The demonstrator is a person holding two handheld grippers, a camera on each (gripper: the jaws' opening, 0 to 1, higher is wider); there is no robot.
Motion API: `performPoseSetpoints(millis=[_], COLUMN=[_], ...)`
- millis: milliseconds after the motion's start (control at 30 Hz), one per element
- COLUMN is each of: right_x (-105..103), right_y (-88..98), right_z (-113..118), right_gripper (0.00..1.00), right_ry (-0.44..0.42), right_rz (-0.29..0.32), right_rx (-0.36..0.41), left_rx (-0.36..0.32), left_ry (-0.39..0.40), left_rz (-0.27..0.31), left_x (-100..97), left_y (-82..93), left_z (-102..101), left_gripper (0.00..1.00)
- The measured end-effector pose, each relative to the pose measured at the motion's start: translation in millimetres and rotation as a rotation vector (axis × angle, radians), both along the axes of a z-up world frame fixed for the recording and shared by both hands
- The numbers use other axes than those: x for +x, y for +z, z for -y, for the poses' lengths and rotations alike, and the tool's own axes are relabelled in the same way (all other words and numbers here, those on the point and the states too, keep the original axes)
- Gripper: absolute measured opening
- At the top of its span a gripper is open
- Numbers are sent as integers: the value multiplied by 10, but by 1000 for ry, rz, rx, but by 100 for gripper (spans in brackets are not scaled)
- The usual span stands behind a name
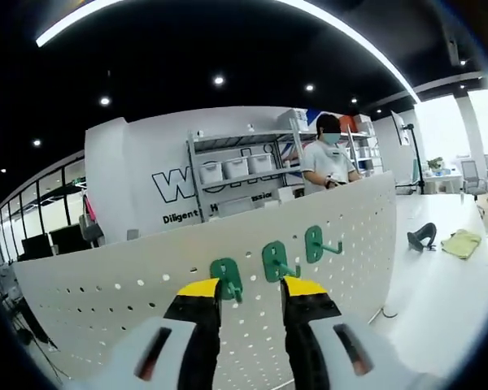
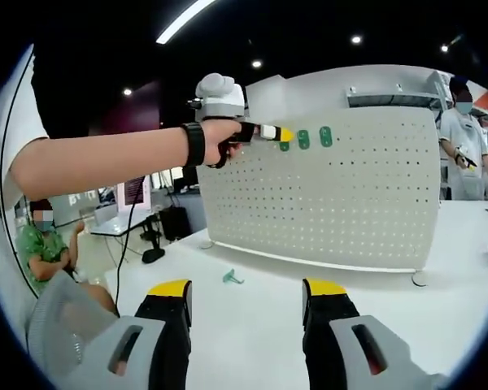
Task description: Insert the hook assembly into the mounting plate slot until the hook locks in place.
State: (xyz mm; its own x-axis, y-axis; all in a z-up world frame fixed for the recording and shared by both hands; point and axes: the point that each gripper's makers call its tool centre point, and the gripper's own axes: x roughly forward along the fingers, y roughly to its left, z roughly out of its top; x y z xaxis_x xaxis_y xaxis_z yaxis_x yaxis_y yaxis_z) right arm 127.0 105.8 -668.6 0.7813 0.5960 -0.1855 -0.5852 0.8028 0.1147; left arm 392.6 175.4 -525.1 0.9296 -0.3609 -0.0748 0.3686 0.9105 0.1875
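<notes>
My left gripper (image 1: 250,290) gapes, empty, before the light, stiff green plastic hook (image 1: 226,278), mid-frame on the white perforated pegboard (image 1: 146,284); I'd pinch its flat back. My right gripper (image 2: 248,294) is wide.

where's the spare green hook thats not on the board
In the right gripper view, the loose green hook lies on the white table, just in front of the pegboard near its lower left end, beyond that view's own left jaw.

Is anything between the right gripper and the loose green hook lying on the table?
Nothing visible is. The right gripper is open over bare white table, and the green hook lies ahead of its left jaw, in front of the pegboard, with only table surface between them.
</notes>
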Motion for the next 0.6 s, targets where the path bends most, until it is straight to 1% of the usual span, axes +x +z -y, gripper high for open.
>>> performPoseSetpoints(millis=[33, 67, 100, 233, 400, 600], right_x=[-1, -8, -11, -24, -2, 0], right_y=[-4, -9, -12, 15, 51, 78], right_z=[-10, -26, -38, -81, -162, -299], right_gripper=[55, 55, 55, 55, 55, 55], right_ry=[1, 2, 3, 6, 9, 15], right_rz=[-2, -5, -5, 1, 9, 18], right_rx=[0, -1, -5, -12, -16, -9], left_rx=[-4, -23, -22, 1, 7, 23], left_ry=[-3, -18, -24, -37, -60, -62], left_rz=[-4, -9, -7, -7, -36, -58], left_x=[-17, -47, -77, -169, -303, -413], left_y=[-3, -3, -2, -24, -119, -224], left_z=[-8, -1, -16, -84, -197, -370], left_gripper=[32, 32, 33, 33, 33, 32])
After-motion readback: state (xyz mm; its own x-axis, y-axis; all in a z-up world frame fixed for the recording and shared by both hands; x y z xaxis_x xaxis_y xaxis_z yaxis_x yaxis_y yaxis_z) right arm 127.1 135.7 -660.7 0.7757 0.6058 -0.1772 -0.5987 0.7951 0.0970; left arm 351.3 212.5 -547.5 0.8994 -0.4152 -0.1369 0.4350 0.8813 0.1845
